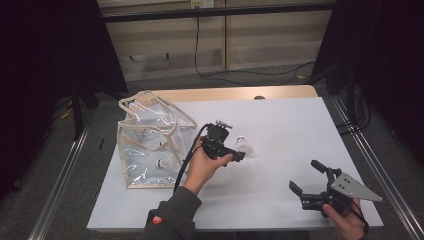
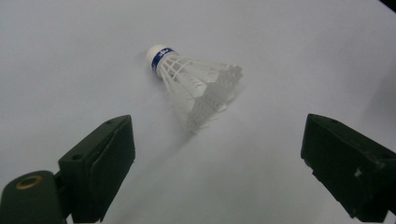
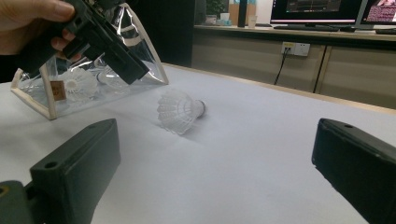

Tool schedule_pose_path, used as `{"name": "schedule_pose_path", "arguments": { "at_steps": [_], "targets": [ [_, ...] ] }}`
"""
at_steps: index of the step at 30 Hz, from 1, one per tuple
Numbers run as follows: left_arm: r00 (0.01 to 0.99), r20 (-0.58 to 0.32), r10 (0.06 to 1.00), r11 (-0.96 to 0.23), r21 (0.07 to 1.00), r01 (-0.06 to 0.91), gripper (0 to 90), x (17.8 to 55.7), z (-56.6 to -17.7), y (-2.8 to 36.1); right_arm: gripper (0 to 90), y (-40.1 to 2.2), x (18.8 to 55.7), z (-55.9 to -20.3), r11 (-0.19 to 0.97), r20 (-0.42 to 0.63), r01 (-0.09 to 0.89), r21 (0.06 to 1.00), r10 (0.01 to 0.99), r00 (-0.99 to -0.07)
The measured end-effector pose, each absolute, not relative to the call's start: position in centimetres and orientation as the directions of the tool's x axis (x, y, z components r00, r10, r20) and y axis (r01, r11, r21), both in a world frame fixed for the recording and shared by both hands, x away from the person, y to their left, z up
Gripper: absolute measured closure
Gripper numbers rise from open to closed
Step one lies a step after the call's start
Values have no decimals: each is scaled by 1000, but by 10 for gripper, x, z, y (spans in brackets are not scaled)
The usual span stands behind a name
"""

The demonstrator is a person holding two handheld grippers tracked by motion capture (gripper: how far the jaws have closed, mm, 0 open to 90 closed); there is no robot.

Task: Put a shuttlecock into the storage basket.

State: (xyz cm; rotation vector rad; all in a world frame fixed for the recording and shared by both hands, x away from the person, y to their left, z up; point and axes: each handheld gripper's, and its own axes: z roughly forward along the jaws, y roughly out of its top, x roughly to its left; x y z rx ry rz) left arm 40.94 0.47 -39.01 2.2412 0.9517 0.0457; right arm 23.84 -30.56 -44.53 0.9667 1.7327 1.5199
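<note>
High view first: you are holding two grippers over one white desk. Your left gripper is hovering near the desk's middle, just beside one shuttlecock that is lying on the bare surface. One clear bag with pale trim is standing at the desk's left side, with two straps arching over its top and at least two small white things showing through its wall. Your right gripper is sitting low at the near right corner, well apart from the shuttlecock, its jaws spread with nothing between them.

Left gripper view: your two black jaws are standing wide, and the single shuttlecock is lying on its side beyond them, touching neither. Its white cork with one blue band is pointing away from you and its feather skirt is facing the jaws.

Right gripper view: your two jaws are gaping here too, empty. One shuttlecock is resting on the desk ahead, skirt towards you. Behind it, your left hand is gripping the left gripper, angled down. Inside the bag you are seeing two more shuttlecocks.
</note>
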Motion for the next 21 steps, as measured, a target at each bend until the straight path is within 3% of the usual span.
{"name": "schedule_pose_path", "arguments": {
  "at_steps": [21],
  "targets": [
    [707,-197,679,-467,627,623,223,414,-407,2,11,-305,239,-446,68,7,120,990,843,-537]
  ]
}}
